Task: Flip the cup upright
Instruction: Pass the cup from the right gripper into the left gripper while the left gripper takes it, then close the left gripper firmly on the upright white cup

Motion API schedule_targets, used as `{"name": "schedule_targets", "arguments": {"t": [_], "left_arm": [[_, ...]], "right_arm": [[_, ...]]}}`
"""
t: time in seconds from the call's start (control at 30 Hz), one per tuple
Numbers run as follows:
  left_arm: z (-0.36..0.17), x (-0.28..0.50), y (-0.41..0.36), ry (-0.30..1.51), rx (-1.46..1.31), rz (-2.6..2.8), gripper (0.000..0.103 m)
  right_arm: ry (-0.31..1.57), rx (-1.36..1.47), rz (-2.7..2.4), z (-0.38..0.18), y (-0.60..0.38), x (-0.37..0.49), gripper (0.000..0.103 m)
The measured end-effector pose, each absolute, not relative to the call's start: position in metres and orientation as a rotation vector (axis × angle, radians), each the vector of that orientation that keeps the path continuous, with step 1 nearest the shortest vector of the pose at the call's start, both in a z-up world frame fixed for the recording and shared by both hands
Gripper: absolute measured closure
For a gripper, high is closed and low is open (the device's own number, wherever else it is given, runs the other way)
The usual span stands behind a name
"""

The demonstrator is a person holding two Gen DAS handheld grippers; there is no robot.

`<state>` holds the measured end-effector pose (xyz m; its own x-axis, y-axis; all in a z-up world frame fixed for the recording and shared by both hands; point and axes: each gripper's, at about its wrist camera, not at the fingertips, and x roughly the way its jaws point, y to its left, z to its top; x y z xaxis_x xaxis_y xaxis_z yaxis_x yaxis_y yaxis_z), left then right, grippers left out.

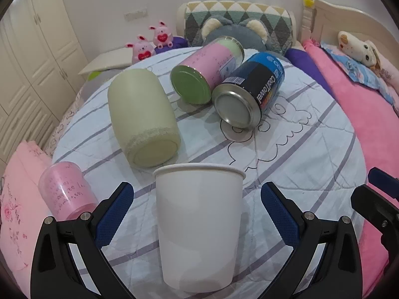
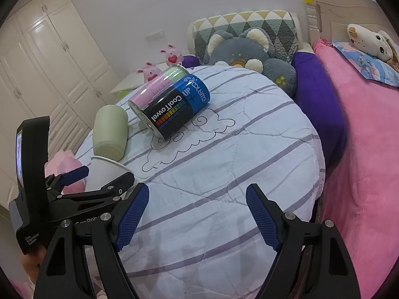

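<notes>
White paper cup (image 1: 198, 226), smooth, tapered, rolled rim uppermost: it stands upright on the quilted, purple-striped bedspread (image 1: 299, 149) near its front edge, between your left gripper's (image 1: 197, 214) blue textured pads (image 1: 113, 218), which are spread wide and clear of both its sides. Your right gripper (image 2: 197, 214) is likewise spread, holding nothing, over bare quilt. Further back lie a matte pale-green cup (image 1: 143, 117) on its side, a pink-labelled tin (image 1: 207, 69), and a blue-black metal can (image 2: 174, 107) reading "CoolTowel" and "UP". A translucent pink cup (image 1: 66, 189) lies at the left edge.
</notes>
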<state>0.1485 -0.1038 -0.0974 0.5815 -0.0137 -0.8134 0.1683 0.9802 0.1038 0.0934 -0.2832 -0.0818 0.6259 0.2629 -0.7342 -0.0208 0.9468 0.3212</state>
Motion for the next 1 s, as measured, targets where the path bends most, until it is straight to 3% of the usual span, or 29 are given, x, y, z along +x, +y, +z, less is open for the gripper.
{"name": "schedule_targets", "arguments": {"t": [0.5, 1.0], "left_arm": [[-0.077, 0.136, -0.100, 0.772, 0.170, -0.093, 0.000], [-0.072, 0.128, -0.093, 0.755, 0.147, -0.104, 0.000]], "right_arm": [[0.875, 0.311, 0.161, -0.082, -0.288, 0.090, 0.022], [0.887, 0.309, 0.169, -0.084, -0.280, 0.087, 0.021]]}}
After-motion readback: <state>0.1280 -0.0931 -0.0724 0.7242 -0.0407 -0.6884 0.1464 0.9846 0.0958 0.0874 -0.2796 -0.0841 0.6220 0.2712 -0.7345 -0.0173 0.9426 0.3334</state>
